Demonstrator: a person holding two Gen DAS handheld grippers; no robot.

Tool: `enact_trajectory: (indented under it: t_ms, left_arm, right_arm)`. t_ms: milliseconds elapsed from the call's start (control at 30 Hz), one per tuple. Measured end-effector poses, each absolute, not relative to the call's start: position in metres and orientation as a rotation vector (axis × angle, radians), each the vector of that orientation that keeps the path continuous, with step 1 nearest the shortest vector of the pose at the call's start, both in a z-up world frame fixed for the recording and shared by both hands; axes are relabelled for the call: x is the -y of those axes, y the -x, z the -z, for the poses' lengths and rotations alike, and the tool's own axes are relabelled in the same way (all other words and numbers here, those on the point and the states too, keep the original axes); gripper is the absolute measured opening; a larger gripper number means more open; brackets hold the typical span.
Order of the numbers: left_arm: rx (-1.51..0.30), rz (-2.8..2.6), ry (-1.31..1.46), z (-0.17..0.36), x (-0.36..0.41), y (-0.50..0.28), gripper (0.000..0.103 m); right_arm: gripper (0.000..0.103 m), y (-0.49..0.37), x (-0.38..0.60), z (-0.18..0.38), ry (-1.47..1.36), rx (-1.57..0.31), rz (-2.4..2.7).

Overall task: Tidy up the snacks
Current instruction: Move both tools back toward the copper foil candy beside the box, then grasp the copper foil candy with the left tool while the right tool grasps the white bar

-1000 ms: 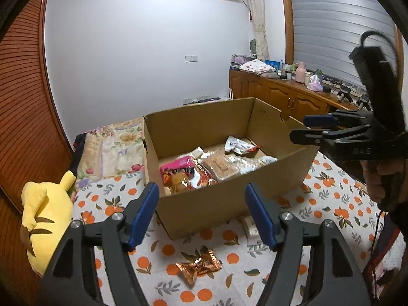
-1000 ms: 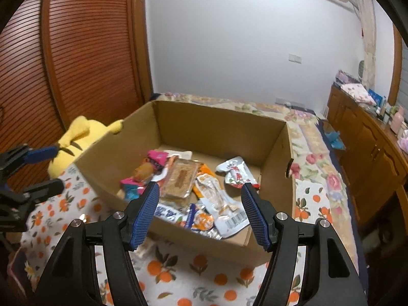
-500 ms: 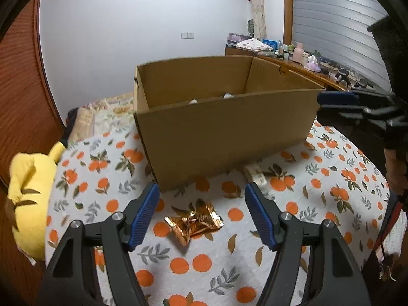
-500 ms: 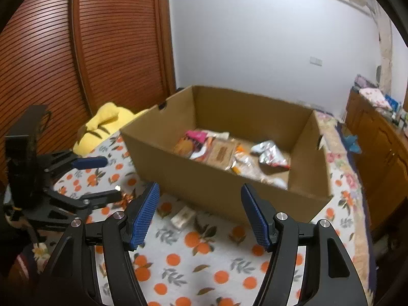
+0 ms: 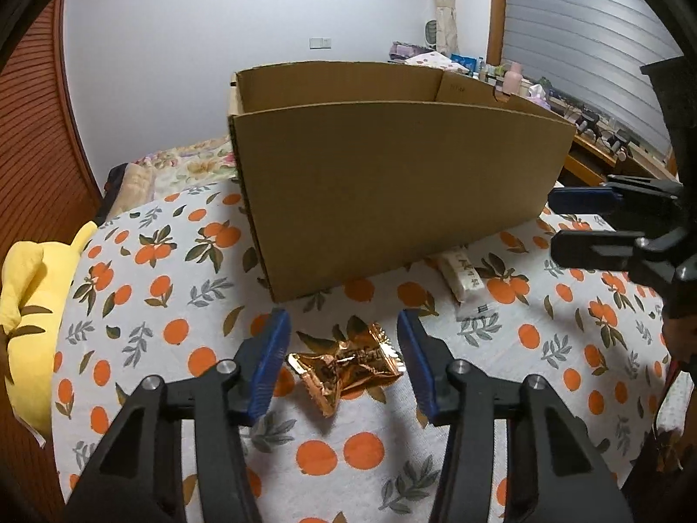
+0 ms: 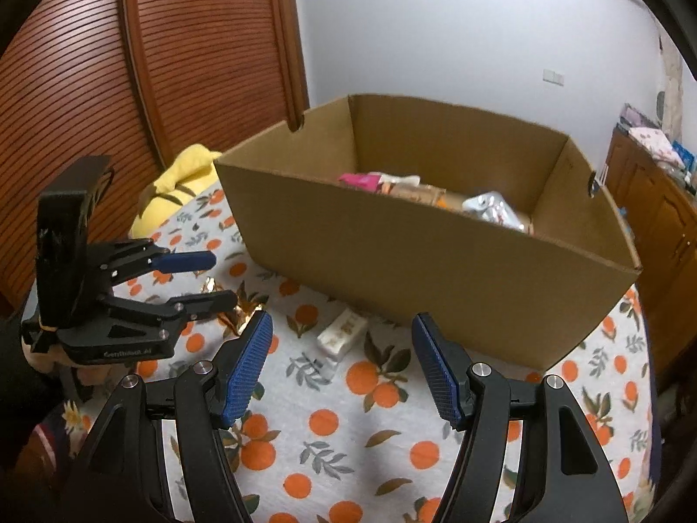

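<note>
A crumpled copper-foil snack (image 5: 348, 361) lies on the orange-print cloth (image 5: 165, 287), just in front of the cardboard box (image 5: 392, 183). My left gripper (image 5: 344, 327) is low over it, jaws closing, with the foil between the blue pads and a small gap on each side. A white snack bar (image 6: 342, 333) lies against the box's front wall (image 6: 414, 270), beyond and between the fingers of my open right gripper (image 6: 342, 320). Several snacks (image 6: 492, 209) sit inside the box. The white bar (image 5: 464, 274) and right gripper (image 5: 552, 222) show in the left view; the left gripper (image 6: 223, 278) shows in the right.
A yellow plush toy (image 5: 26, 305) lies at the cloth's left edge. A slatted wooden door (image 6: 174, 65) stands behind it. A wooden cupboard (image 6: 662, 200) with clutter on top runs along the right wall. A flowered blanket (image 5: 174, 170) lies behind the box.
Both grippers have sunk toward the cloth, so the box's inside has dropped out of the left view. The left jaws have narrowed around the copper-foil snack. The right jaws kept their width.
</note>
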State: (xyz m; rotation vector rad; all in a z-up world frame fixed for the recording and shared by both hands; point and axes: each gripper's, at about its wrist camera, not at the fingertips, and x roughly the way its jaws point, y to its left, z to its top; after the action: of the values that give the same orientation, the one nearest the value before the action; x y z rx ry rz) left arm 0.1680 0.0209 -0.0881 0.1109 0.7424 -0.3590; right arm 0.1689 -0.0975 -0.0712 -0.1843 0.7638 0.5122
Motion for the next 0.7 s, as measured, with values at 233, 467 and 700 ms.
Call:
enact_trajectory:
  t_ms: [233, 467, 700]
  left_arm:
    - [-0.798, 0.378, -0.159, 0.098, -0.013, -0.169, 0.049]
    - [-0.848, 0.408, -0.193, 0.105, -0.005, -0.159, 0.05]
    - [-0.857, 0.376, -0.147, 0.107, -0.011, -0.165, 0.05]
  right_arm:
    - [0.068, -0.174, 0.093, 0.084, 0.176, -0.785, -0.506]
    - [0.068, -0.178, 0.093, 0.089, 0.167, -0.791, -0.5]
    - [0.068, -0.186, 0.088, 0.099, 0.159, -0.821, -0.508]
